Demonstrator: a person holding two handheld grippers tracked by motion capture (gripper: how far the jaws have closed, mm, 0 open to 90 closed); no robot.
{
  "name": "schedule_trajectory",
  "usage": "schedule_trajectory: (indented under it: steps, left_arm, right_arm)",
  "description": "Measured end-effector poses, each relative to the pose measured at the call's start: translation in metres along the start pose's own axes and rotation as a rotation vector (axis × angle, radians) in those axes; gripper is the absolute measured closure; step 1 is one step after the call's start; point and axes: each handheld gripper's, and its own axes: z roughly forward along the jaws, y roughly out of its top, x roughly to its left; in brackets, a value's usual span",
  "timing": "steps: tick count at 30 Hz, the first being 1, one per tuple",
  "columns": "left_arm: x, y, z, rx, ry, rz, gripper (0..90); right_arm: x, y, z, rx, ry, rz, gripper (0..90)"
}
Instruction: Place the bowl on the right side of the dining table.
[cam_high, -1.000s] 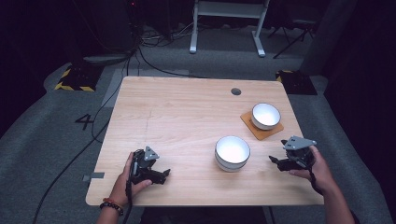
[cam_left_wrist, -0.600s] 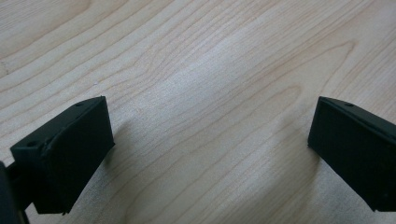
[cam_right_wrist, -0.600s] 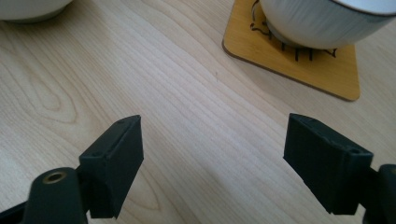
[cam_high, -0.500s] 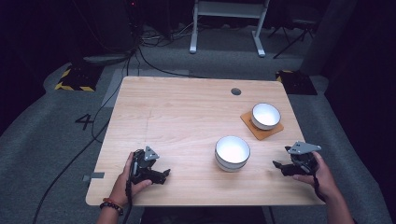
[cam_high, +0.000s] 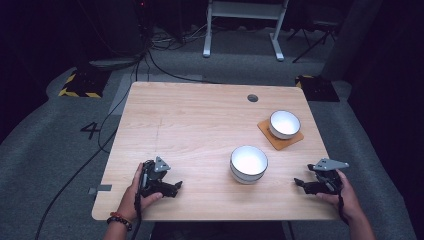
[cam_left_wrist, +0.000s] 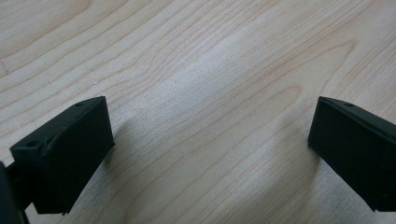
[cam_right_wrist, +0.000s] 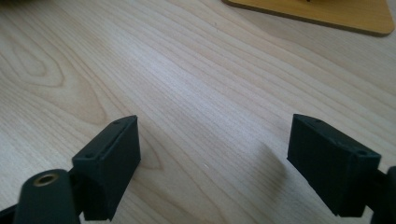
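Your right gripper (cam_high: 306, 184) has drawn back toward the near right corner of the table (cam_high: 200, 125) over the last second, and it now sits farther from the near bowl (cam_high: 248, 163) than it did. Your left gripper (cam_high: 170, 186) has not moved; it rests at the near left edge. In my judgement this is a withdrawal, not an approach: nothing is in hand, and the bowls are as placed.

Both sets of jaws stand wide apart with bare wood between them; neither grasps anything. The right gripper view shows the coaster (cam_right_wrist: 322, 13) at its top edge, well ahead of the jaws.

Containers, largest first. The near bowl stands directly on the wood, right of centre, between your two grippers and nearer the right; its white interior appears empty. The far bowl (cam_high: 284, 124) sits upright on the coaster at the right side, behind the first; it too looks empty.
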Motion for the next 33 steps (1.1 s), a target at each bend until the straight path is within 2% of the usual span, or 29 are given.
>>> schedule_trajectory:
  steps: [3, 5, 16, 33]
  left_arm:
    - [-0.0003, -0.0001, 0.0001, -0.001, 0.001, -0.001, 0.2]
    - [0.0002, 0.0, 0.0002, -0.002, 0.002, 0.004, 0.1]
    - [-0.0002, -0.0001, -0.0004, -0.001, 0.012, 0.003, 0.1]
    - [0.0, -0.0001, 0.0002, -0.001, 0.0, 0.001, 0.1]
  right_arm:
    - [-0.0056, -0.0082, 0.002, -0.041, 0.034, 0.072, 15.5]
    - [-0.0037, -0.009, 0.0017, -0.048, 0.026, 0.087, 15.3]
    - [-0.0047, -0.0094, 0.0024, -0.053, 0.027, 0.08, 15.0]
    - [-0.0056, -0.0096, 0.0019, -0.051, 0.034, 0.081, 15.8]
